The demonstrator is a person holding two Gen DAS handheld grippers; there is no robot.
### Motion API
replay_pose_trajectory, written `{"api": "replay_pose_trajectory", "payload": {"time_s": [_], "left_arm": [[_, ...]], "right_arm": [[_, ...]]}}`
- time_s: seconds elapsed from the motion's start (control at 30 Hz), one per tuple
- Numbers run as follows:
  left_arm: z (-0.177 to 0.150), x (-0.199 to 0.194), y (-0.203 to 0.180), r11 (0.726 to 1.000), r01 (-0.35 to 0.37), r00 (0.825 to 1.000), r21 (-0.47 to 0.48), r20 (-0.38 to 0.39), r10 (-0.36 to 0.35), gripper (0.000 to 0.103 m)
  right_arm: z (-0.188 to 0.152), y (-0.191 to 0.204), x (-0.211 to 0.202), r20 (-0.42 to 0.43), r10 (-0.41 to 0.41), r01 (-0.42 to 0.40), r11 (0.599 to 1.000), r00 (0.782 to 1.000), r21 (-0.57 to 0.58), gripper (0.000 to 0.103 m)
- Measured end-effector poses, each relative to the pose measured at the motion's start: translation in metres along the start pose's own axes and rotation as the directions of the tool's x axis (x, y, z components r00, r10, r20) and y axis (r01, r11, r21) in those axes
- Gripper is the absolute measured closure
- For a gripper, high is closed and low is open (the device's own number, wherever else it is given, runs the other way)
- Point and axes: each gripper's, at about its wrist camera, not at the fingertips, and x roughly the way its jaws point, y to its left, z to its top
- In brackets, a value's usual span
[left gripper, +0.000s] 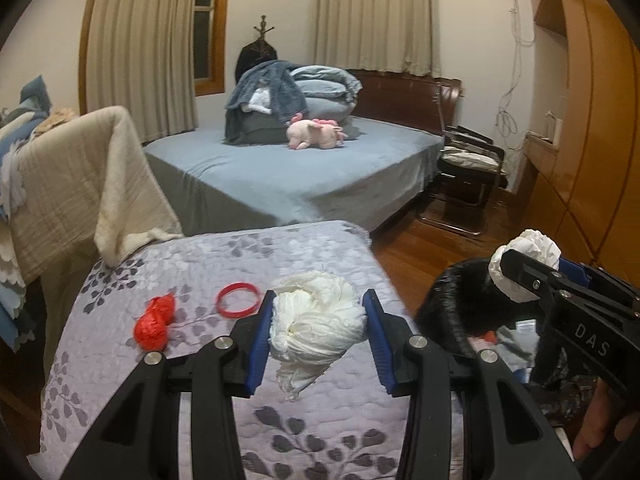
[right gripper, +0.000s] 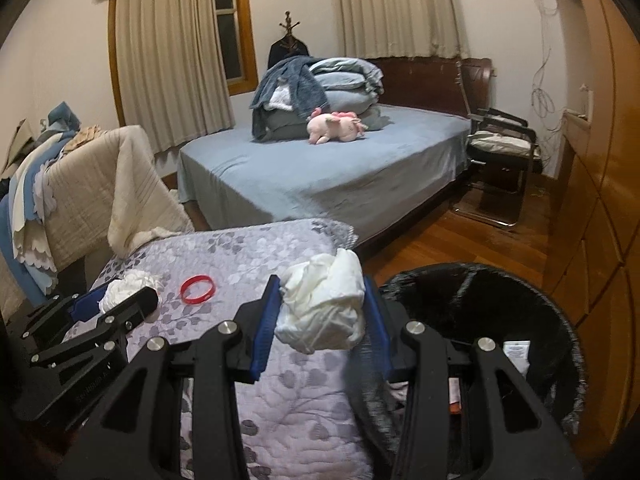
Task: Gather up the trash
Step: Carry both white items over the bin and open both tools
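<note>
White tissue wads clamped in both my grippers.
Left gripper (left gripper: pixel 318 330) holds wad (left gripper: pixel 316 320) over quilt (left gripper: pixel 224 256); right gripper (right gripper: pixel 322 312) holds wad (right gripper: pixel 324 304) beside black-lined trash bin (right gripper: pixel 480 300).

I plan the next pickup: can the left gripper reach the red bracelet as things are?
Probably not yet: the left gripper already holds a tissue wad; the bracelet lies uncovered nearby.

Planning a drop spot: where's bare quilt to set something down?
Bare quilt lies nearest the camera, under both grippers, and at the far end past the red ring. It is crowded mid-left: red wad, ring, left tissue wad. The bin borders the right edge.
</note>
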Motion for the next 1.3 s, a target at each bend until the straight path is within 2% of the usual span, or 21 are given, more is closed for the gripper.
{"api": "replay_pose_trajectory", "payload": {"time_s": [0.53,0.83,1.3], "left_arm": [[0.01,0.003,-0.088,0.98,0.169,0.985,0.107,0.005,-0.171,0.059],[0.01,0.007,-0.126,0.96,0.234,0.972,0.154,-0.008,-0.236,0.059],[0.01,0.02,-0.17,0.931,0.305,0.952,0.201,-0.028,-0.306,0.059]], "right_arm": [[-0.007,-0.086,-0.036,0.033,-0.168,0.166,0.984,0.985,0.065,0.063],[-0.017,-0.121,-0.042,0.023,-0.241,0.238,0.966,0.97,0.098,0.063],[-0.026,-0.16,-0.049,0.014,-0.304,0.301,0.948,0.952,0.103,0.063]]}}
